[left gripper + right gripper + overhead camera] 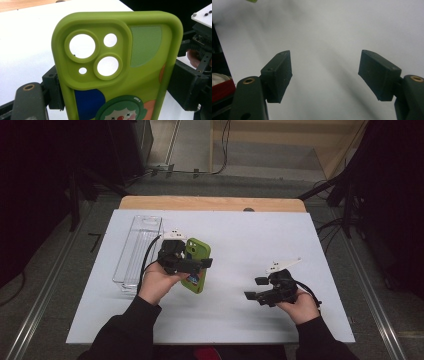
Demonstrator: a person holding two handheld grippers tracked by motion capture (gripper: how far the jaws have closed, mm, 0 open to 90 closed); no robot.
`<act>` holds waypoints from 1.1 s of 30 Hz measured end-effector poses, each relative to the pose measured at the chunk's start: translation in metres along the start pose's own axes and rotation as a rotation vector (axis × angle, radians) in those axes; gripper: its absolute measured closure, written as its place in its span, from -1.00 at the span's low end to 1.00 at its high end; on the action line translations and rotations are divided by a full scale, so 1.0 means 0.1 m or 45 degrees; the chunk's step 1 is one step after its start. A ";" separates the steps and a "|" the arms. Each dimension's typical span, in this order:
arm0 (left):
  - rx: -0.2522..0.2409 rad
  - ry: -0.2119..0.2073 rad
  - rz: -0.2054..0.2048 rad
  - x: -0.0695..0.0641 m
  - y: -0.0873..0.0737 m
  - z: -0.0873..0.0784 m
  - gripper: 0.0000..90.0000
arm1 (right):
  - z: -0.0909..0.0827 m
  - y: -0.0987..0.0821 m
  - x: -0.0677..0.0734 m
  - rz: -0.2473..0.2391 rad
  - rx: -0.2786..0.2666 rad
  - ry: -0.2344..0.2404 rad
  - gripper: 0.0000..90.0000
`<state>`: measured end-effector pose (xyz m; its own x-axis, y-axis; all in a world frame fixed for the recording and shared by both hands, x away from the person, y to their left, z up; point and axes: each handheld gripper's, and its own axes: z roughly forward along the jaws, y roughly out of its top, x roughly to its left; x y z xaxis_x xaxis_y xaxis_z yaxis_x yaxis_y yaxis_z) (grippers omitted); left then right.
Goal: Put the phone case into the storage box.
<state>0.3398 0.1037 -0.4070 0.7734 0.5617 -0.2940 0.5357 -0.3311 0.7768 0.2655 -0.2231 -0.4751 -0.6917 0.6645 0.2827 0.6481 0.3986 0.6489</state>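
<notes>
phone case: lime green, blue and orange patches, clown face | table: white | tongs: black

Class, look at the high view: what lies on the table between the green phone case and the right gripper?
Nothing: between the green phone case, held in the left gripper, and the open right gripper, the high view shows bare white table.

A clear plastic bin, long and narrow, lies on the white table cover just beside the left claw, on its outer side, running away from the person toward the far edge. The cover spreads under both claws; beyond it, past the left claw, a strip of bare wooden tabletop shows. Farther off, black cables trail across the floor, and dark stands flank the table.
</notes>
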 end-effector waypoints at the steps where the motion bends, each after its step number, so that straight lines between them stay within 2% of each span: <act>1: 0.005 -0.007 -0.002 0.01 0.01 -0.02 -0.62 | -0.01 -0.03 -0.01 0.001 -0.007 0.006 -0.45; 6: -0.010 -0.008 -0.016 0.04 0.03 -0.07 -0.62 | -0.06 -0.13 -0.07 0.034 -0.017 -0.022 -0.45; 18: 0.013 -0.021 -0.049 0.10 0.06 -0.15 -0.62 | -0.11 -0.35 -0.10 0.089 -0.017 -0.063 -0.45; 21: 0.006 -0.017 -0.058 0.11 0.07 -0.17 -0.62 | -0.12 -0.38 -0.10 0.107 -0.024 -0.072 -0.45; 33: 0.004 0.015 -0.088 0.12 0.14 -0.33 -0.62 | -0.10 -0.40 -0.09 0.103 -0.010 -0.065 -0.45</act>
<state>0.3456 0.1309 -0.3814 0.7308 0.5918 -0.3402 0.5885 -0.2937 0.7533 0.2432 -0.2515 -0.4963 -0.6197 0.7259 0.2983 0.6988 0.3375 0.6306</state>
